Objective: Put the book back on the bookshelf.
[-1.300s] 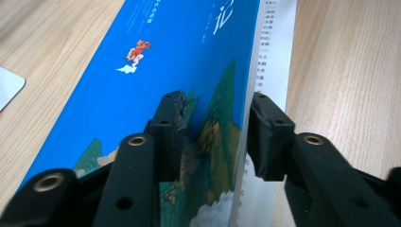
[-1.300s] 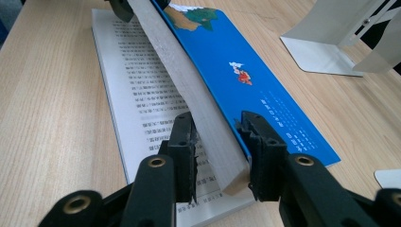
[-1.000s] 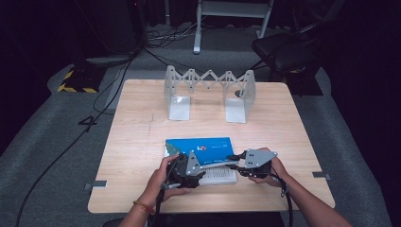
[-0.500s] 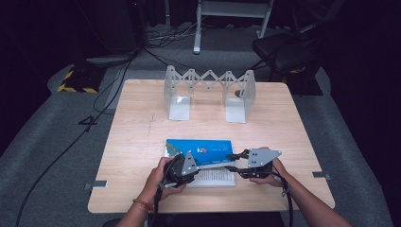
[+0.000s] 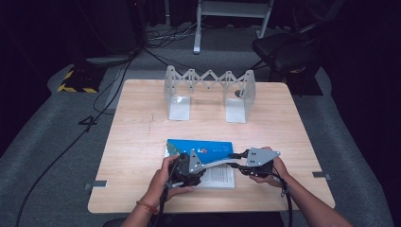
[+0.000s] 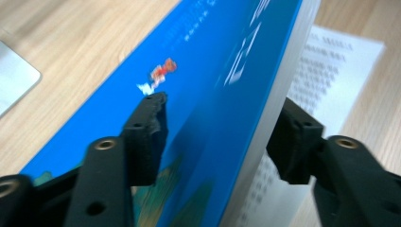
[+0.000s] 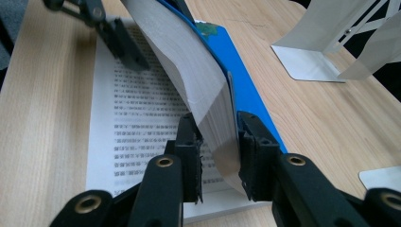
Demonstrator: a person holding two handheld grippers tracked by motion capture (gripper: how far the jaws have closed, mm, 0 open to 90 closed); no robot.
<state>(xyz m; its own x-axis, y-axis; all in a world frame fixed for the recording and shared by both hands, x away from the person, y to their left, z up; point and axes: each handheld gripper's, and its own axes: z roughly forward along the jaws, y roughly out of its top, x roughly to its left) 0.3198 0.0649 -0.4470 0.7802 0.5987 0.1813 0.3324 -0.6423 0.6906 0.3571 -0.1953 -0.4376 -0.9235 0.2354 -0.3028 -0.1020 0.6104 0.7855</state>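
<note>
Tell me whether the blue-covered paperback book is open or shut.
Open. The blue-covered paperback book has its cover and a thick block of pages lifted off a flat printed page, pinched by the right gripper.

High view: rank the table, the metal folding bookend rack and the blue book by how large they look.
1. Table, largest by far.
2. Folding bookend rack.
3. Blue book, partly covered by the grippers, so second and third places are unsure.

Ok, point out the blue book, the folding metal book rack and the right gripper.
blue book [image 5: 208, 145], high view, on its blue cover.
book rack [image 5: 179, 101], high view, on its left end plate.
right gripper [image 7: 219, 156], right gripper view, midway between its fingertips.
</note>
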